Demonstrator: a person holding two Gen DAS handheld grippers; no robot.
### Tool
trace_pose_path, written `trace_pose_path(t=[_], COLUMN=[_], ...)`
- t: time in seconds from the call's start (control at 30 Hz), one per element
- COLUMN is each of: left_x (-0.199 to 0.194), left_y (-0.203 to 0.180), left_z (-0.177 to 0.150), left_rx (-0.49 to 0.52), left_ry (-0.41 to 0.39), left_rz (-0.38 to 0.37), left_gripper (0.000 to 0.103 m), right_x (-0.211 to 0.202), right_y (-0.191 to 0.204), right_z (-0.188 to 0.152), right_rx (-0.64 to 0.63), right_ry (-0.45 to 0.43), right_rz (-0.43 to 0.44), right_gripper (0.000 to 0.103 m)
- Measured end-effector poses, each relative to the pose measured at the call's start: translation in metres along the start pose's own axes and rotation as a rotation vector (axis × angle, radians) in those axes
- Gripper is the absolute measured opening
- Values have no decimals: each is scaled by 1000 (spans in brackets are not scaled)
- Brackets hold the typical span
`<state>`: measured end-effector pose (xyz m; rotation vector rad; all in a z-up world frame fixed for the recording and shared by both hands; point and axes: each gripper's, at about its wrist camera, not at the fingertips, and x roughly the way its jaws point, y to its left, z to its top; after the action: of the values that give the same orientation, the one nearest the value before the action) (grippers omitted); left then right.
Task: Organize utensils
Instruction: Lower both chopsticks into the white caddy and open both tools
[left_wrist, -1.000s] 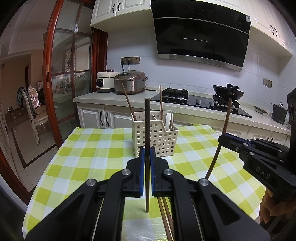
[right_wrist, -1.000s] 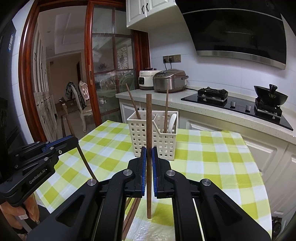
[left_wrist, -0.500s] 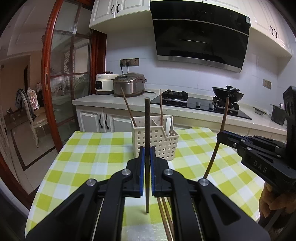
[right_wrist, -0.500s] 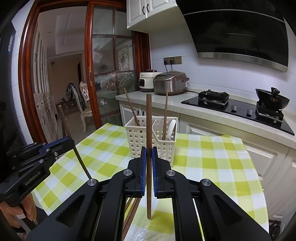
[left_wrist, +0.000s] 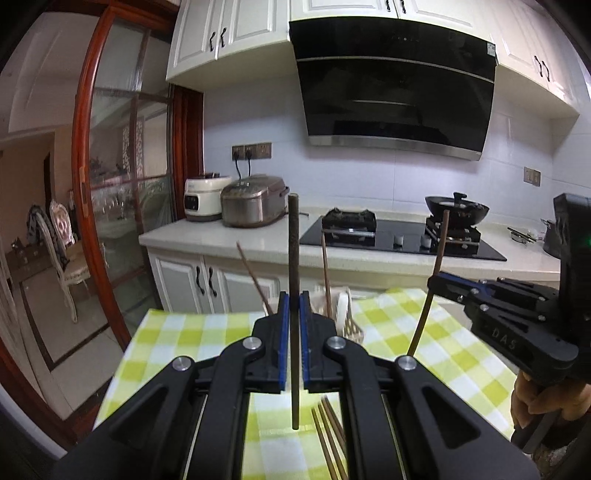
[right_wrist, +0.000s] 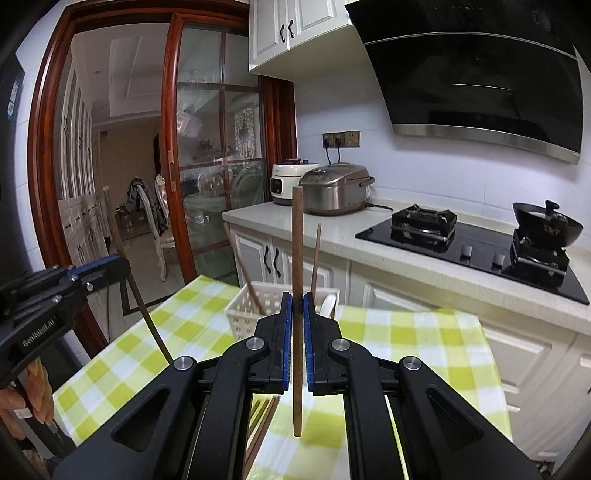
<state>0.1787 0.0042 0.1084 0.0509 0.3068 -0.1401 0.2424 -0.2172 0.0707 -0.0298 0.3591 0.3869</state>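
Two benches fill the room: a white kitchen counter (left_wrist: 258, 243) with a hob (left_wrist: 399, 240) along the wall, and nearer, a bench (right_wrist: 406, 332) under a green-and-white checked cloth. On the counter sit a brown cooker (right_wrist: 336, 192) and a white one (right_wrist: 286, 181), side by side, with a black wok (right_wrist: 546, 221) on the far burner.

A white slotted basket (right_wrist: 243, 310) stands on the checked bench, past the fingertips in both views, with two chopsticks leaning in it and a white spoon (left_wrist: 343, 306) beside them. More chopsticks (left_wrist: 325, 435) lie flat on the cloth under the left gripper.

The left gripper (left_wrist: 294, 306) is clenched on a dark chopstick (left_wrist: 294, 258), held upright, its lower end hanging clear above the cloth. The right gripper (right_wrist: 296, 306) is clamped on a brown chopstick (right_wrist: 297, 240), also upright and off the bench. Each gripper shows in the other's view, a hand (left_wrist: 546, 398) wrapped round the handle.
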Motion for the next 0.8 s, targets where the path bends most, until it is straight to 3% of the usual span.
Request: trace_pose_path(t=[0.4, 0.57, 0.8], left_x=[60, 96, 143], left_y=[7, 11, 18], left_z=[96, 103, 83], left_rx=[-15, -36, -63], left_ry=[-61, -36, 43], left_rz=[-8, -16, -40], left_gripper=[6, 6, 6], right_x=[49, 79, 120], right_y=[-21, -29, -22], right_z=[74, 79, 64], right_rx=[21, 45, 35], right_ry=[-32, -18, 45], right_rz=[11, 32, 71], right_gripper=[6, 6, 6])
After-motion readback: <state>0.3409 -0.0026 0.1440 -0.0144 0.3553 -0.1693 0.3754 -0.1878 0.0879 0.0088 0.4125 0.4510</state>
